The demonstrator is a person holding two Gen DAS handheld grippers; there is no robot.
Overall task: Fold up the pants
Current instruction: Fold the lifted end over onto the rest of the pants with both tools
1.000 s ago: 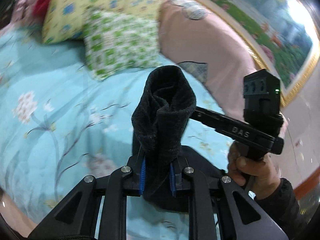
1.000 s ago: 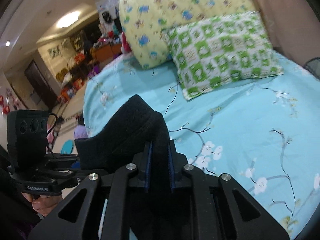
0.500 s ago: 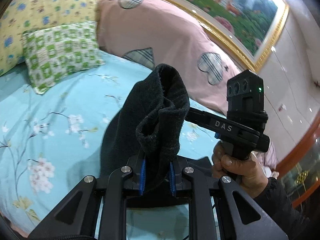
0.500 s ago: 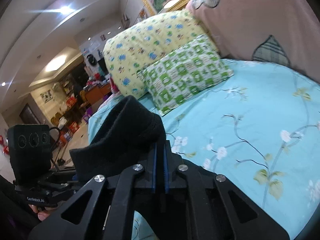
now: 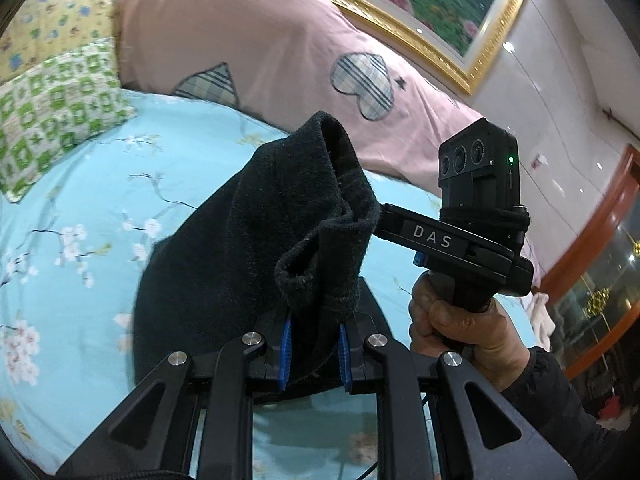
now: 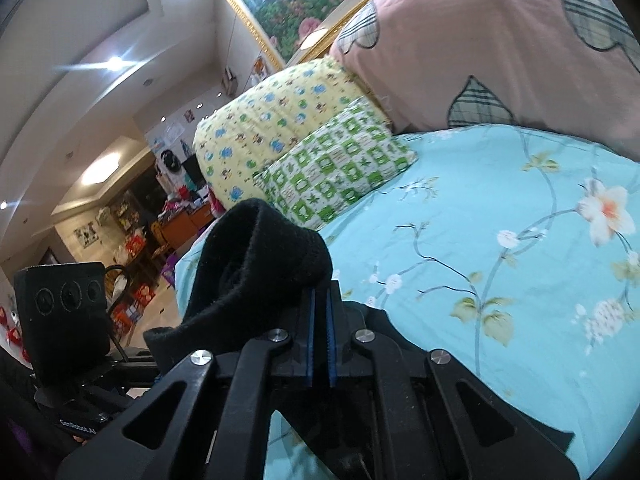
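I have the black pants (image 5: 256, 248) clamped in both my left gripper (image 5: 313, 354) and right gripper (image 6: 319, 332), lifted above the bed (image 6: 500, 208).

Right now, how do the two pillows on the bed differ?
The yellow pillow is bigger and printed with small blue and green figures; the green checked pillow is smaller, with green squares on white. The yellow one sits behind; the green one leans in front. Both rest on the blue floral sheet.

Black pants (image 5: 248, 248) hide the bedsheet (image 5: 80, 208) beneath.
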